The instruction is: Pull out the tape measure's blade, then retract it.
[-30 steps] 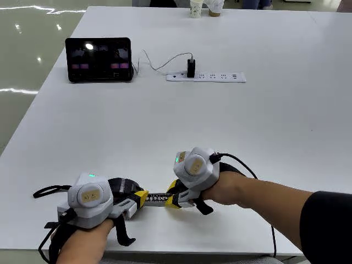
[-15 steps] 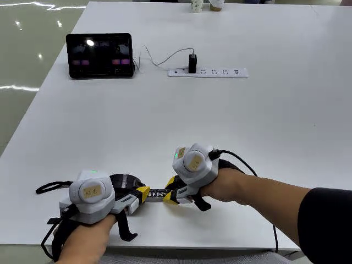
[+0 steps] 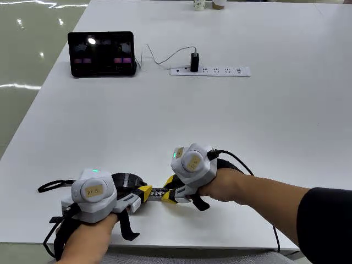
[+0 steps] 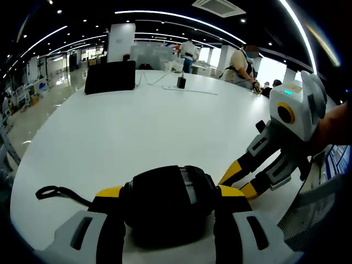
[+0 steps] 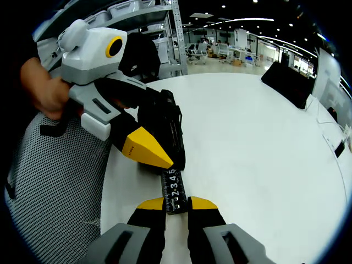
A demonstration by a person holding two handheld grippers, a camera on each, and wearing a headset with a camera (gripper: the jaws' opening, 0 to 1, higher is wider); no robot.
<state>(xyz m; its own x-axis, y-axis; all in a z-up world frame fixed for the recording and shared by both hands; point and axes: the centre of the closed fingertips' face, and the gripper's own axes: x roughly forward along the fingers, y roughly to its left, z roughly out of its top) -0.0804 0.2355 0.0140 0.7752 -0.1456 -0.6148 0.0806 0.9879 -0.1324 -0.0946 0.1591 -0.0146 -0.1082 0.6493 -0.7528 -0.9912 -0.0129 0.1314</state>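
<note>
- While both claws sit low at the near edge of the white table (image 3: 220, 121), the tape measure (image 3: 127, 181) lies on the tabletop between them, in front of the person.
- Its case is black, rounded and chunky, with a paler grey band across the top in the left gripper view (image 4: 168, 201).
- A black loop strap (image 3: 52, 186) trails from the case to the left across the table.
- The left claw (image 3: 140, 193) is closed around the case, one yellow-tipped jaw on each side.
- A short length of blade (image 5: 173, 190) sticks out of the case. It is dark, with white numerals 2, 3, 4, 5 readable in the right gripper view.
- The right claw (image 5: 177, 204) is pinched shut on the blade's free end, jaw tips close to the case.
- Well apart, at the far side of the table, stand a dark tablet (image 3: 102, 53) and a white power strip (image 3: 210, 71).
</note>
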